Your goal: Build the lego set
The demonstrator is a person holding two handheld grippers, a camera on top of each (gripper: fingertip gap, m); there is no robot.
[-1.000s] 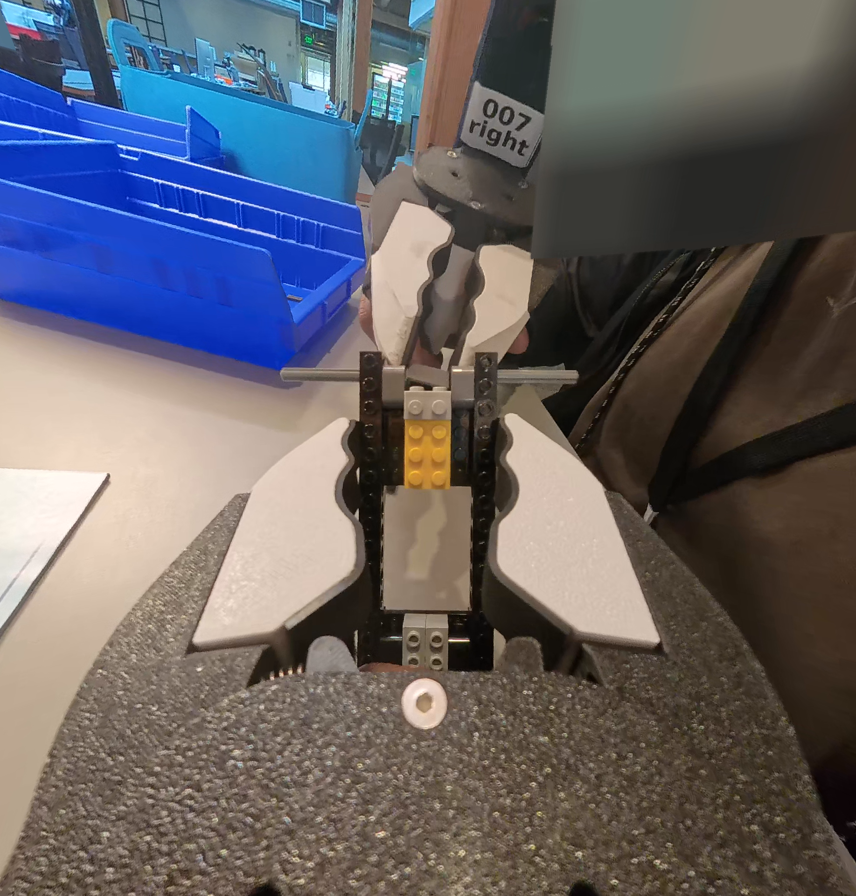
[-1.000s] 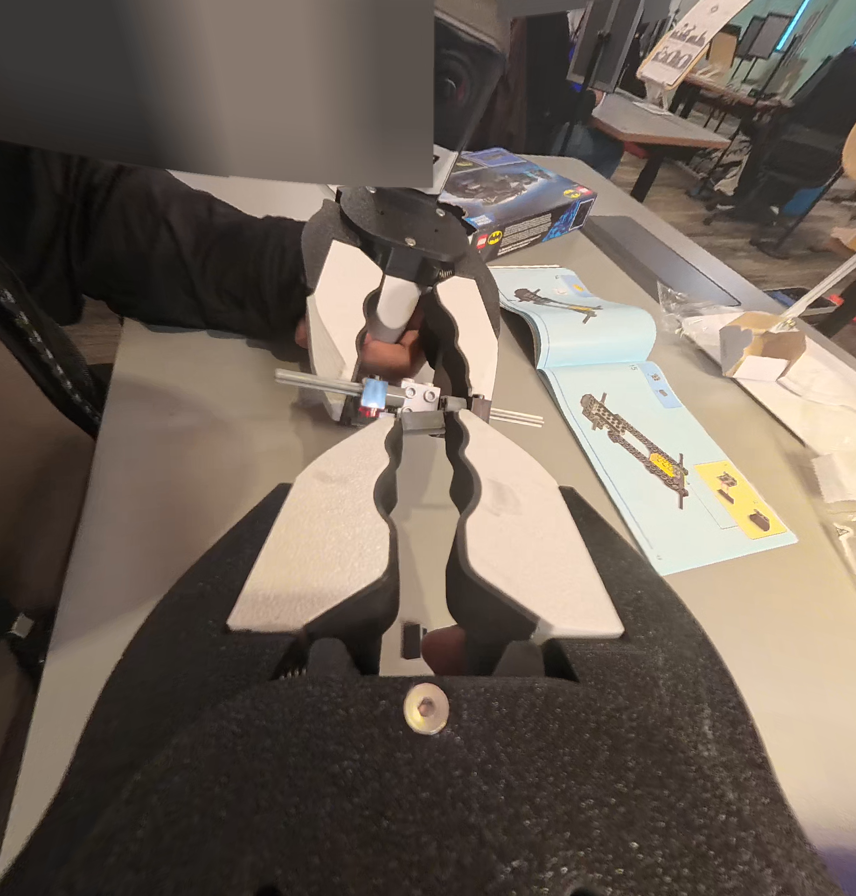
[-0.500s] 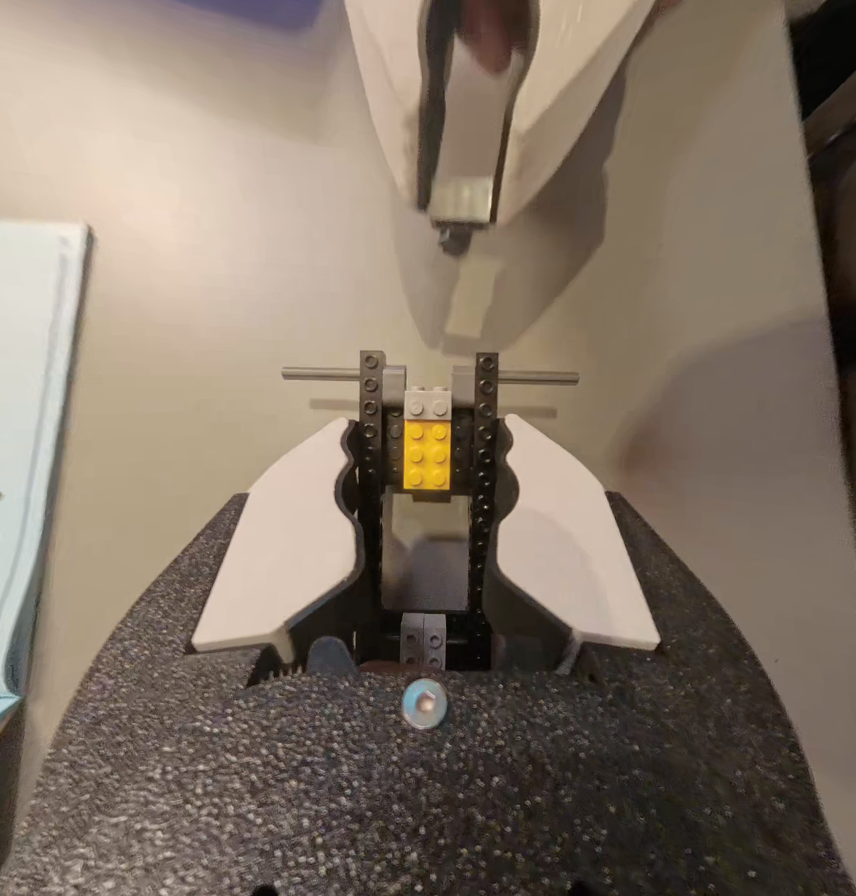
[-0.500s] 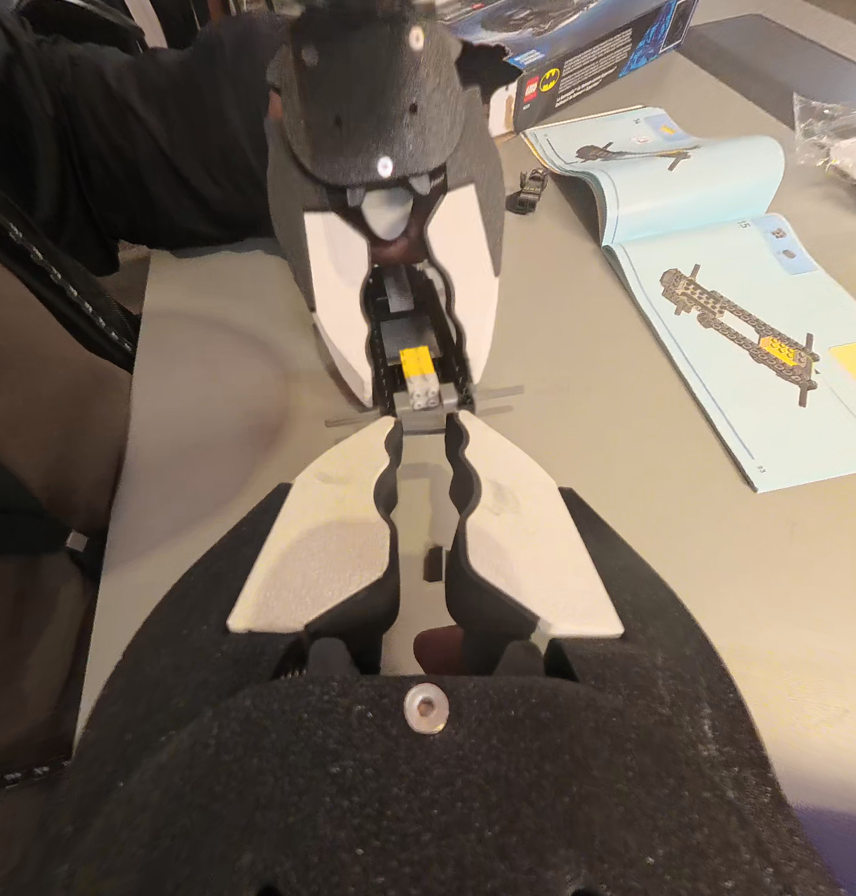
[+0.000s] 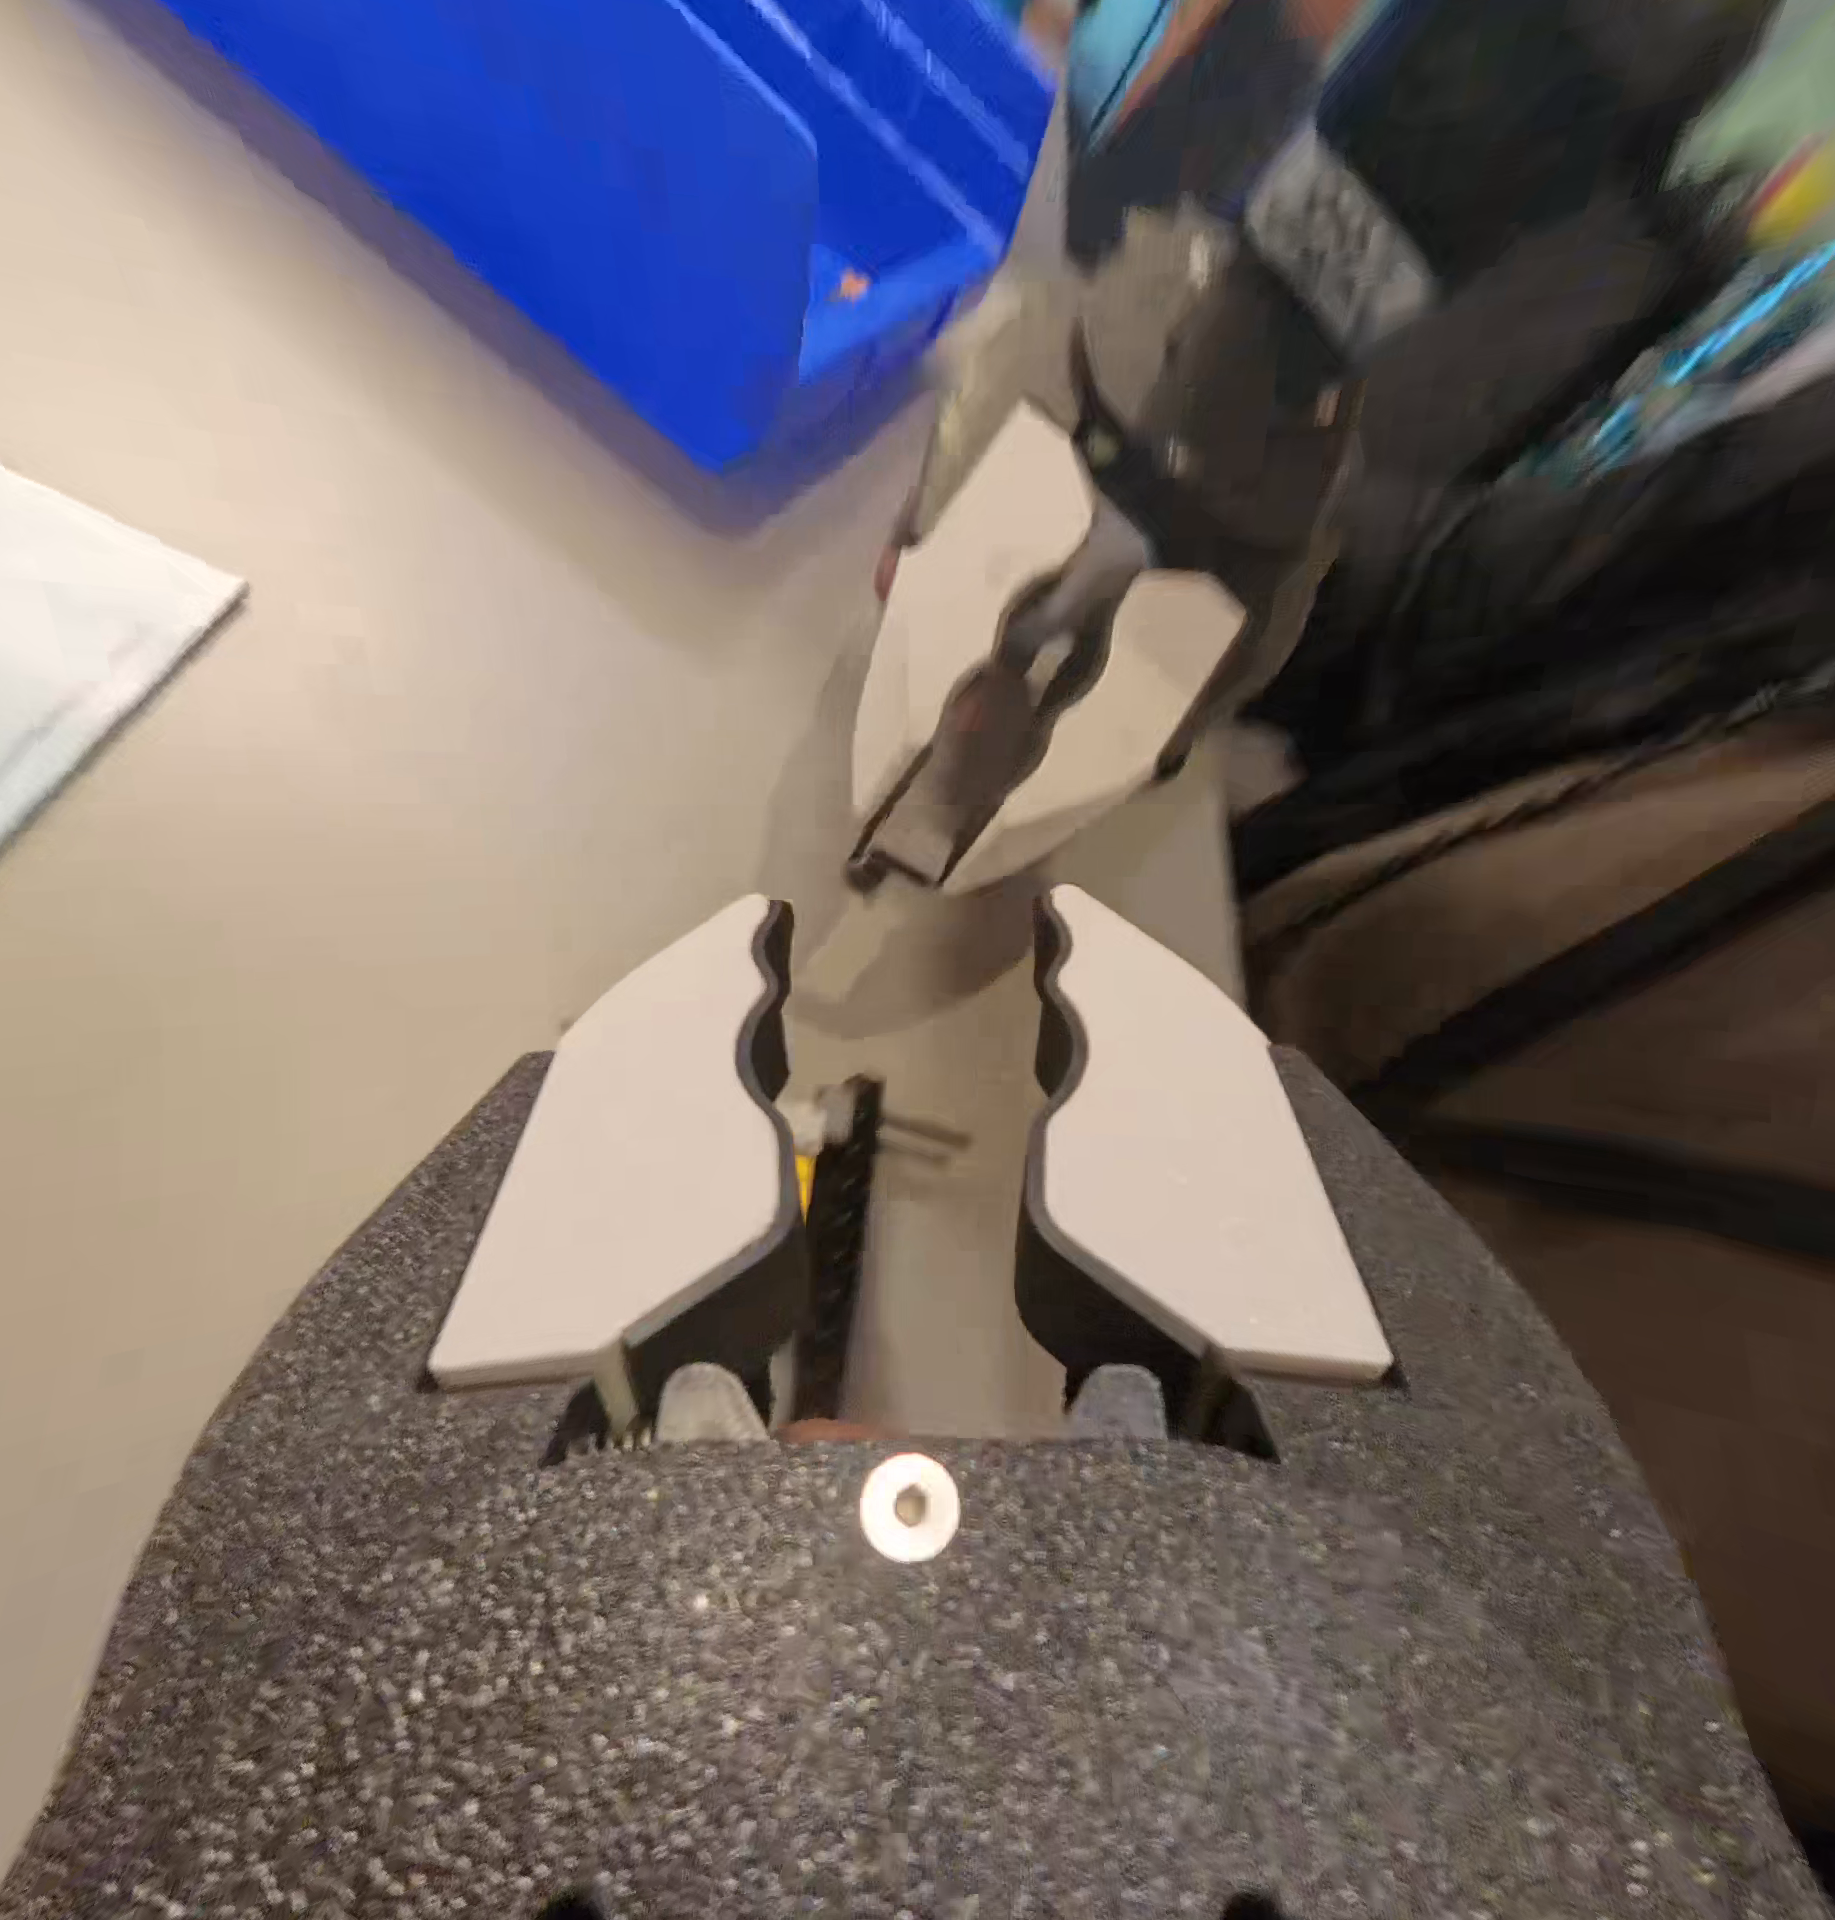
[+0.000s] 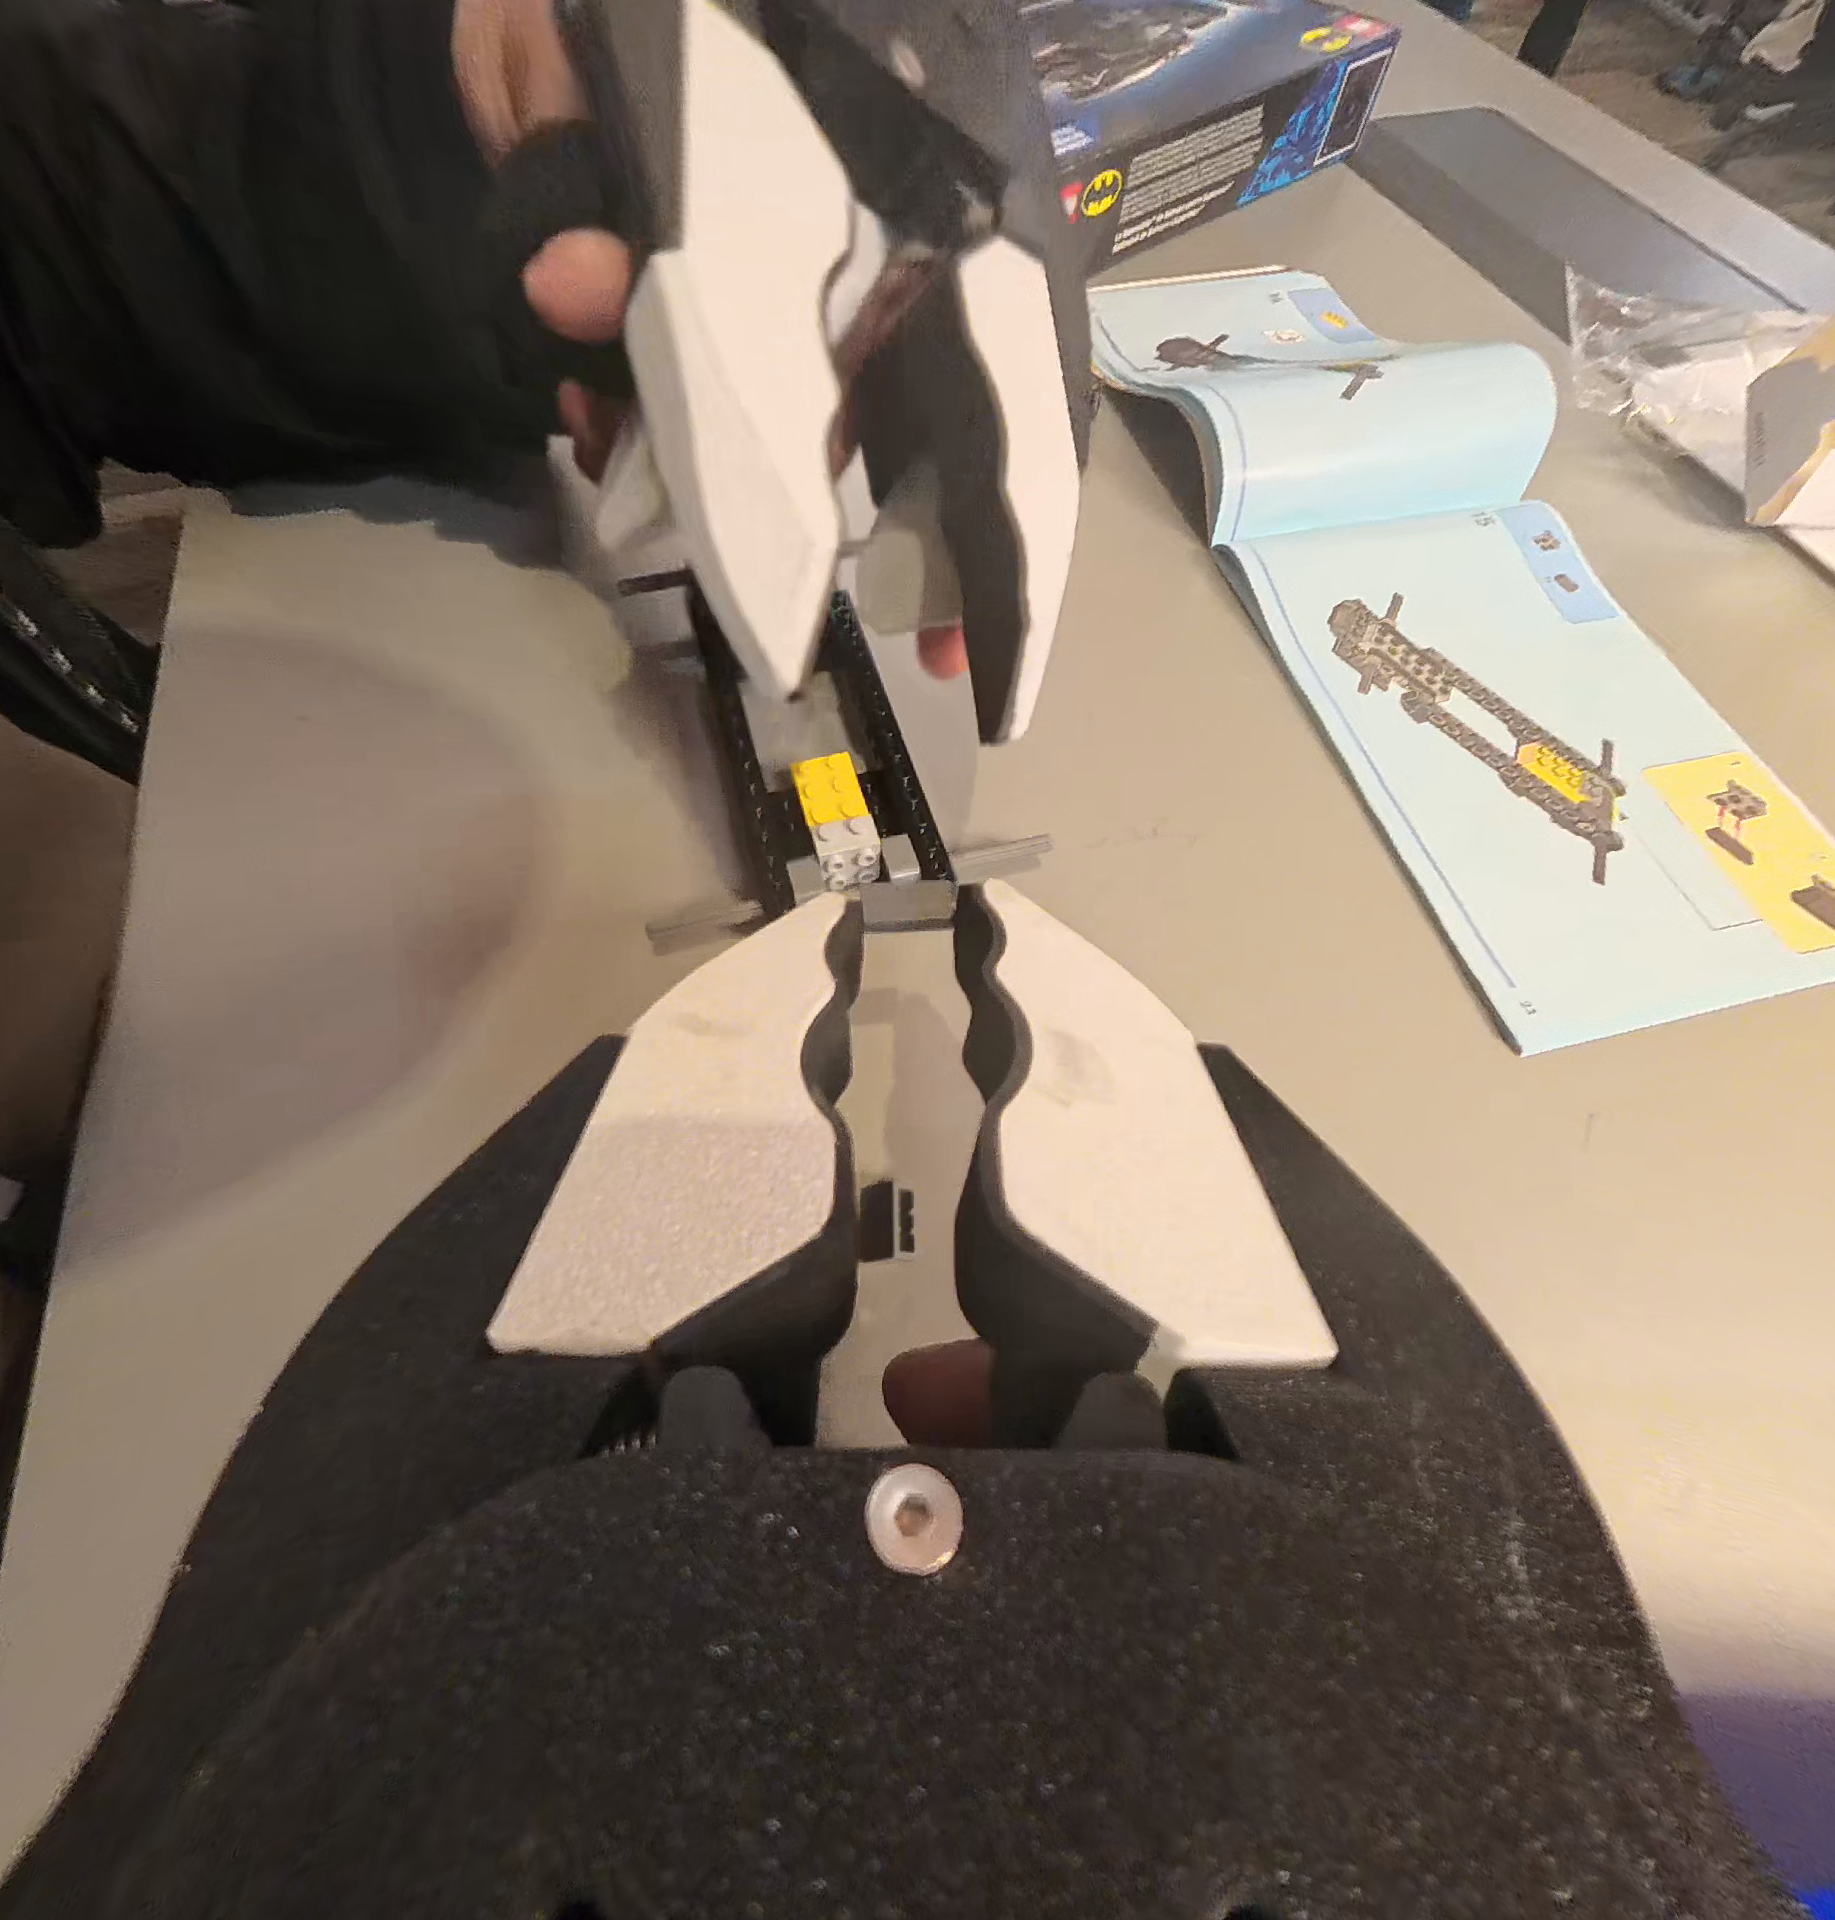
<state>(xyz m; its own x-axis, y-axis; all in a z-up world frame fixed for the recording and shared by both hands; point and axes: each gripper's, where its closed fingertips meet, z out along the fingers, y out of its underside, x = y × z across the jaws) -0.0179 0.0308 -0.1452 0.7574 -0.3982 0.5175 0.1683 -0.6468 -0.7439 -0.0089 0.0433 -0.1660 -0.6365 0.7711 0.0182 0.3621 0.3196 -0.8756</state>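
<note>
Moved: the left hand-held gripper (image 6: 897,701) has let go of the long black studded brick frame (image 6: 897,769) it was clamping a moment ago and has lifted off it.
Left hand-held gripper: jaws spread with nothing between them. It hovers tilted over the frame's far half.
Frame: flat on the beige counter (image 6: 1308,1247), yellow brick (image 6: 825,784) and pale grey brick on top, thin grey axle (image 6: 1001,857) across the near end.
Right hand-held gripper (image 6: 908,920): still pinched on a small flat grey piece (image 6: 905,904), held at the frame's near end, just touching or just short of it. I can't tell which.
Progress: the grey piece isn't seated on the frame.
Around: open pale-blue instruction booklet (image 6: 1412,623) to the right, dark printed box (image 6: 1204,125) beyond, blue plastic bin (image 5: 580,208) at the back.
</note>
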